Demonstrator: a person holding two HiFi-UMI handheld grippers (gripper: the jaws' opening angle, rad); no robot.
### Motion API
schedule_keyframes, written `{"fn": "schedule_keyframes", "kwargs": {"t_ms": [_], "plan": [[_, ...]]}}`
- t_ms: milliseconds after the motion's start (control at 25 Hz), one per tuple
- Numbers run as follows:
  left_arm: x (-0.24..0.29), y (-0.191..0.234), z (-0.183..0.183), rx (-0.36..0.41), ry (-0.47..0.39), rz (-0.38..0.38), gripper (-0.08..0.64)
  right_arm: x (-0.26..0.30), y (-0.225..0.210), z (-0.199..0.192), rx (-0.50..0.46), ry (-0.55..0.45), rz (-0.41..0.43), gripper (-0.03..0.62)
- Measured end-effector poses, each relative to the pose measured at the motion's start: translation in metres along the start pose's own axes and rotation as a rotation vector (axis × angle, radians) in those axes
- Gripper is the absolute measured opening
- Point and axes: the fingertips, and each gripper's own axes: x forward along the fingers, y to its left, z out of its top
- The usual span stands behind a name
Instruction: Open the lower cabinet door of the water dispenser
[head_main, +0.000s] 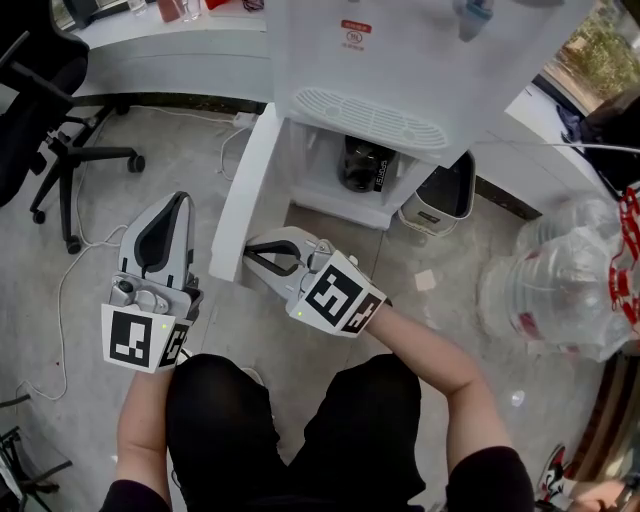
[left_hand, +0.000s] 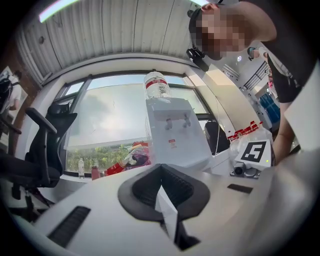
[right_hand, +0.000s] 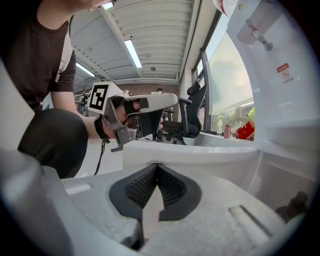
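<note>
The white water dispenser (head_main: 400, 60) stands at the top of the head view. Its lower cabinet door (head_main: 245, 185) is swung out to the left, showing a black object (head_main: 365, 165) inside the cabinet. My right gripper (head_main: 250, 248) is shut, and its tips lie at the door's free lower edge. In the right gripper view the closed jaws (right_hand: 157, 164) point at the door's white edge (right_hand: 190, 155), with nothing between them. My left gripper (head_main: 182, 198) is also shut, holds nothing and hovers left of the door. From the left gripper view the dispenser (left_hand: 175, 135) is ahead.
A black office chair (head_main: 50, 110) stands at the far left, with a cable (head_main: 60, 300) trailing on the floor. A small white and black bin (head_main: 445, 195) sits right of the dispenser. Wrapped water bottles (head_main: 560, 290) fill the right side. The person's knees (head_main: 300, 430) are below.
</note>
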Motion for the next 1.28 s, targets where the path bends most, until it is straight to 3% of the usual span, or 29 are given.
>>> {"fn": "schedule_keyframes", "kwargs": {"t_ms": [240, 880, 1120, 1280], "plan": [[-0.016, 0.017, 0.003, 0.003, -0.001, 0.044, 0.009, 0.021, 0.005, 0.011, -0.054, -0.015, 0.022, 0.005], [-0.017, 0.014, 0.004, -0.006, 0.004, 0.043, 0.009, 0.054, 0.002, 0.017, -0.106, -0.020, 0.012, 0.005], [-0.010, 0.006, -0.001, -0.007, 0.014, 0.017, 0.009, 0.025, -0.013, 0.010, -0.126, -0.007, -0.051, 0.005], [-0.004, -0.001, 0.000, -0.018, 0.006, 0.005, 0.009, 0.003, -0.033, -0.001, -0.087, 0.003, -0.117, 0.005]]}}
